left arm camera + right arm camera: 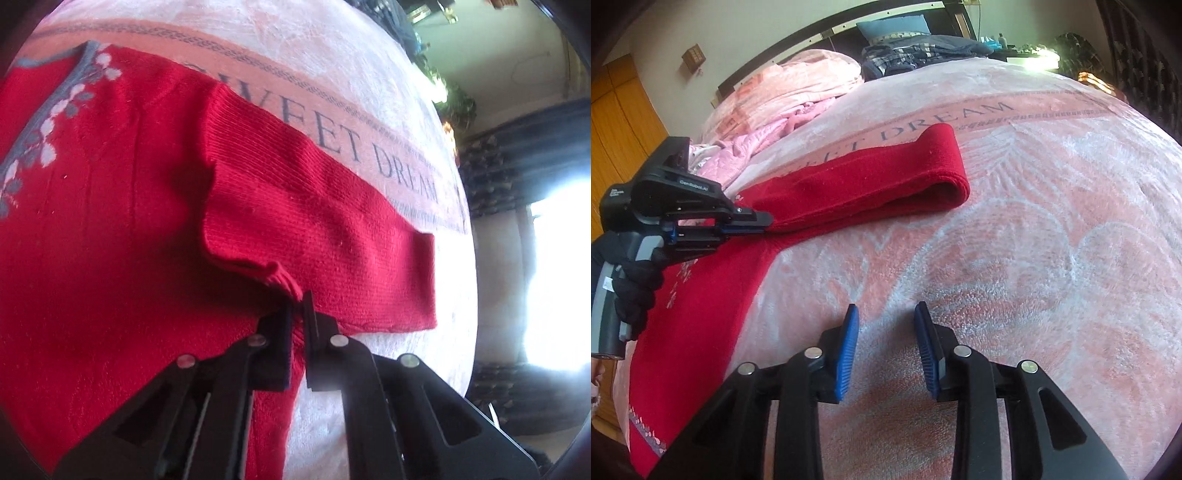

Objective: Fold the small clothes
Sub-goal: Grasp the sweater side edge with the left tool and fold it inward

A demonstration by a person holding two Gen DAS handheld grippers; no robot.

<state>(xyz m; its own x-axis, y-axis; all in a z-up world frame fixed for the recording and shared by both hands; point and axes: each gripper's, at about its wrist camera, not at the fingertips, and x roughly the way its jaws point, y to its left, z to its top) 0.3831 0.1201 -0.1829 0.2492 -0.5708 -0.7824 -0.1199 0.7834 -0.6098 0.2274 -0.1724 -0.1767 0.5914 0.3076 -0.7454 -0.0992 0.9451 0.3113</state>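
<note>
A red knitted sweater (122,206) lies spread on a pink and white plush blanket (1015,258) that covers a bed. The blanket carries a darker pink band with the lettering "SWEET DREAM" (945,120), partly hidden by the garment.

In the left wrist view the left gripper (297,301) has its fingers pressed nearly together on a small bunched fold of red knit where the sleeve (325,229) meets the body; the pinched cloth stands up in a little ridge between the black tips. The sleeve runs out from there toward 2 o'clock, its cuff end lying flat on the blanket at about 3 o'clock. A grey and white leafy pattern (48,129) on the sweater's chest shows at 10 o'clock.

In the right wrist view the right gripper (884,314) hangs over bare blanket at 6 o'clock, its blue-padded fingers (846,354) standing clearly apart with nothing between them, well apart from the sweater. The sleeve stretches toward 12 o'clock, and the sweater's body runs down to 8 o'clock. The left gripper appears at 9 o'clock, held by a hand in a dark glove (633,291), its tips on the sweater at the sleeve's base.

At 11 o'clock lies a heap of pink bedding (798,88), and dark folded clothes (923,51) lie at 12 o'clock near the headboard
</note>
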